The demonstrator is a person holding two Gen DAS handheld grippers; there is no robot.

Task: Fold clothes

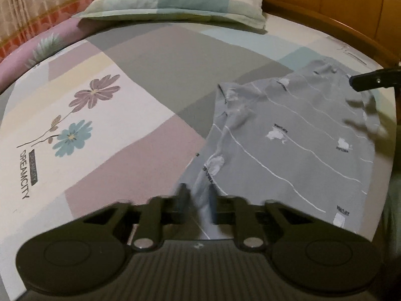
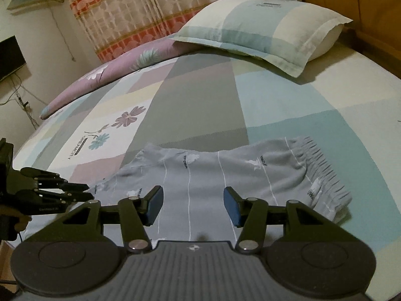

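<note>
Pinching grey shorts, left claw, right claw spread, waistband seen only right wrist

Bare bedspread lies open beyond the shorts; only the pillow blocks the far end.

Dim, warm indoor light; colours muted. Both views bow strongly at the edges, with dark vignetted corners. Left view: gripper fingers smeared by motion blur. Right view: sharper; pillow casts a soft shadow on the sheet. No glare.
</note>
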